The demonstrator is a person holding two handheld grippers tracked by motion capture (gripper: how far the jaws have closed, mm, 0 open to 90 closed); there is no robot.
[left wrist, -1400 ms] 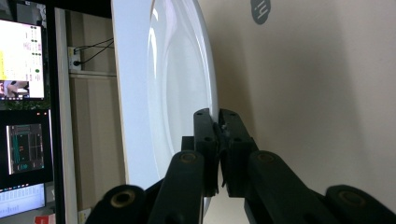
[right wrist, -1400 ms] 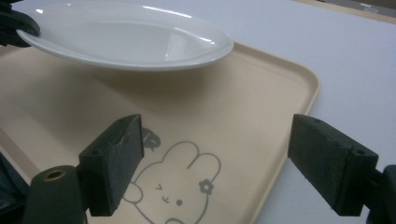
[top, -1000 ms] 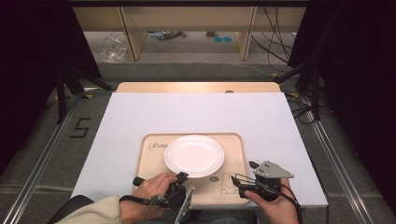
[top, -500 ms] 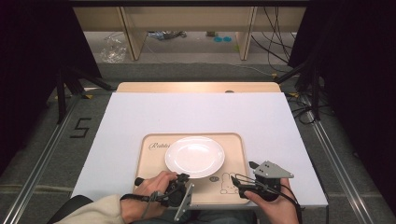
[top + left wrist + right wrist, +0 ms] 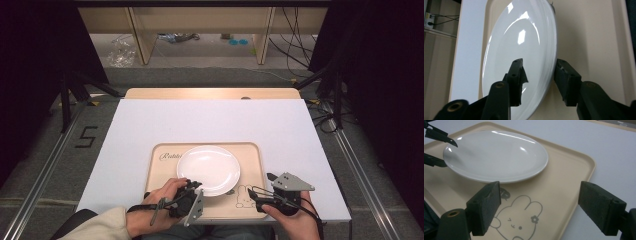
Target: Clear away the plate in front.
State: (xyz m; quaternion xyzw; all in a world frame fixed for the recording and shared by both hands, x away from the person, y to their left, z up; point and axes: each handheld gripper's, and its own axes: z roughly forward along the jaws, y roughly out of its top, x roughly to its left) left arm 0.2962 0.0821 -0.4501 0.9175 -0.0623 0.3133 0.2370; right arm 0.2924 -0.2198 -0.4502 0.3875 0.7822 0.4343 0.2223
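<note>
1. While spread wide over the tray [image 5: 574, 177], right hand-held gripper [image 5: 264, 192] holds nothing; seen in the right gripper view as two black jaws well apart, with the printed rabbit [image 5: 520, 218] between them on the tray floor.
2. Left hand-held gripper [image 5: 196, 186] at the near rim of the white plate [image 5: 208, 169]; jaws just opened, standing about half apart.
3. In the left gripper view, plate [image 5: 524, 50] rim between the two jaws: one jaw over the glossy inner face, the other on the underside, beside the tray [image 5: 594, 50]. Small gaps visible at both pads, so no clamping on the rim; grip released, nothing held.
4. Plate flat on the beige tray [image 5: 250, 155], toward its left and middle part, partly over the lettering at the far left corner.
5. From the right gripper view, plate [image 5: 496, 155] resting on the tray, with the tips of the left hand-held gripper [image 5: 441, 147] above and below its edge at the left border.
6. Tray near the front edge of the white-covered desk [image 5: 210, 120], between the two hands.
7. Left hand [image 5: 162, 202] with a pale sleeve [image 5: 100, 227]; right hand [image 5: 290, 220] just right of the tray's near corner.
</note>
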